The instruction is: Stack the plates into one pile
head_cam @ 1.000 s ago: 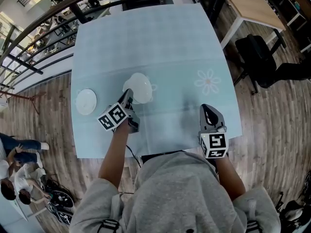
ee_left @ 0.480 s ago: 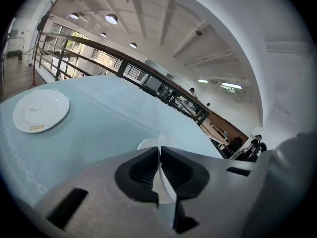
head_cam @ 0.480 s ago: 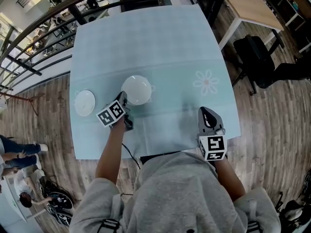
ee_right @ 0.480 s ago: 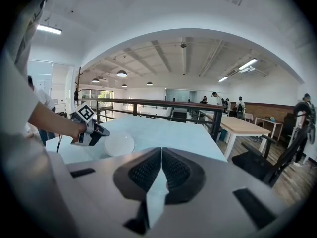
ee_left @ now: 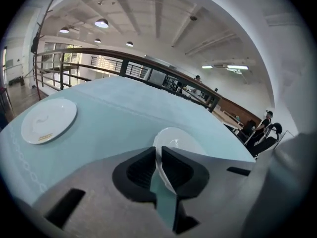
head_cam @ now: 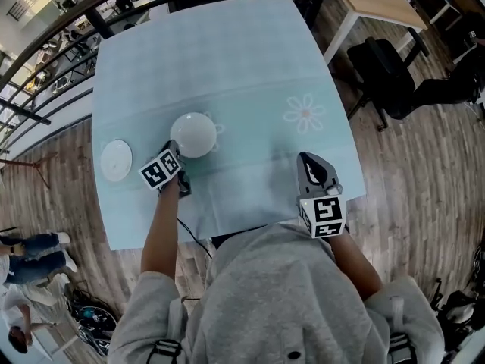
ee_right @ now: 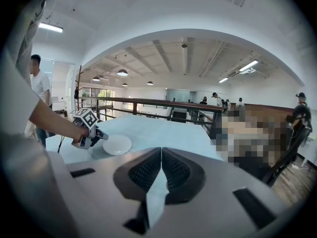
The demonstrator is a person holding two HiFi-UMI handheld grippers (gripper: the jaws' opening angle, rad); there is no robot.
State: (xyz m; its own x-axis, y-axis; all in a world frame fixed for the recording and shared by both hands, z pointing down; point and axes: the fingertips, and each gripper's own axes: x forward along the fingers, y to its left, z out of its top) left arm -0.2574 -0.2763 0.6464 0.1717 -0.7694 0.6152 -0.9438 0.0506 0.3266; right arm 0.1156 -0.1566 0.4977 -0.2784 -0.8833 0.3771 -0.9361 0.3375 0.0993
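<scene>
**You are holding the larger plate [head_cam: 193, 134] by its near rim in your left claw [head_cam: 176, 152].**

The larger plate, white and round, is sitting towards the left of the pale blue table [head_cam: 250, 67]. In the left gripper view its rim is passing edge-on between the two dark pads, which are pressing on it from either side. Whether its far edge is resting on the table cannot be told. The smaller plate [head_cam: 116, 160] is lying flat to the left, close to the table's left edge and apart from the larger one. A printed daisy [head_cam: 305, 114] is showing on the table to the right. Your right claw [head_cam: 307, 164] is pointing across the table's near right part, well apart from both plates. Its jaws are standing together with nothing between them.
</scene>
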